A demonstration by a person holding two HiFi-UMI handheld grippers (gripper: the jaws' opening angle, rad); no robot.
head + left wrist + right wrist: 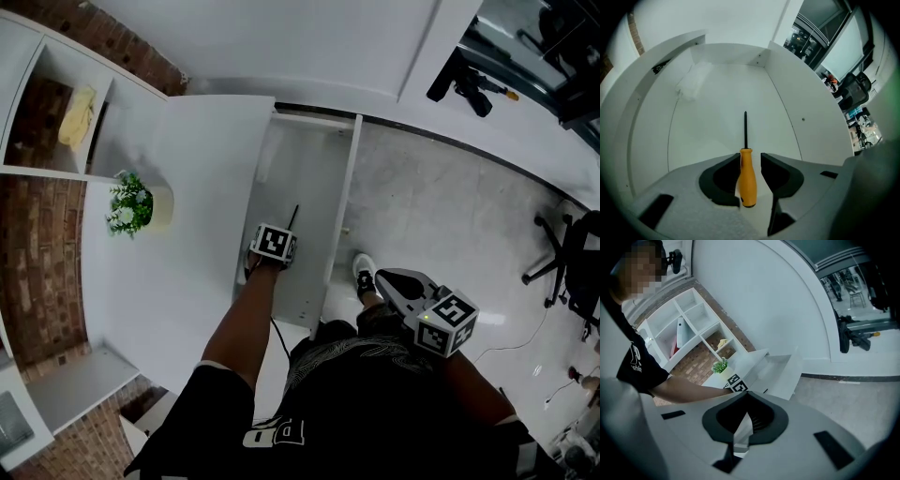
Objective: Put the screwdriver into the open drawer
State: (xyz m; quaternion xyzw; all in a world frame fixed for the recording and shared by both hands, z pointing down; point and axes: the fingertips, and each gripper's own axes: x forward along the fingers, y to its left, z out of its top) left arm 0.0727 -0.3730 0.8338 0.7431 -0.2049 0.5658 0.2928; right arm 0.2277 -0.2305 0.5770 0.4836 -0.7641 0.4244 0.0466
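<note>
- Inside the open drawer (717,93), the screwdriver (746,164) sits with its orange handle between the jaws of the left gripper (750,156) and its dark shaft pointing out to 12 o'clock.
- The left jaws stand apart. The handle is right against the left pad, with a clear gap to the right pad, so nothing is clamped.
- Whether the handle rests on the drawer floor cannot be told.
- In the head view, the left gripper (272,246) hangs over the near half of the drawer (300,169), and the thin shaft (292,217) shows just past its marker cube at 12 o'clock.
- The drawer's white side walls flank the tool at 9 and 3 o'clock. Its floor ahead of the tip is bare.
- The right gripper (380,277) is at 4 o'clock from the left one, out over the grey floor beside the person's shoe (364,272). In its own view the right gripper (745,394) has its jaws closed together, with nothing between them.
- A potted plant (131,204) stands on the white cabinet top (169,300) at 9 o'clock from the left gripper.
- A black office chair (572,262) stands far off at 3 o'clock.
</note>
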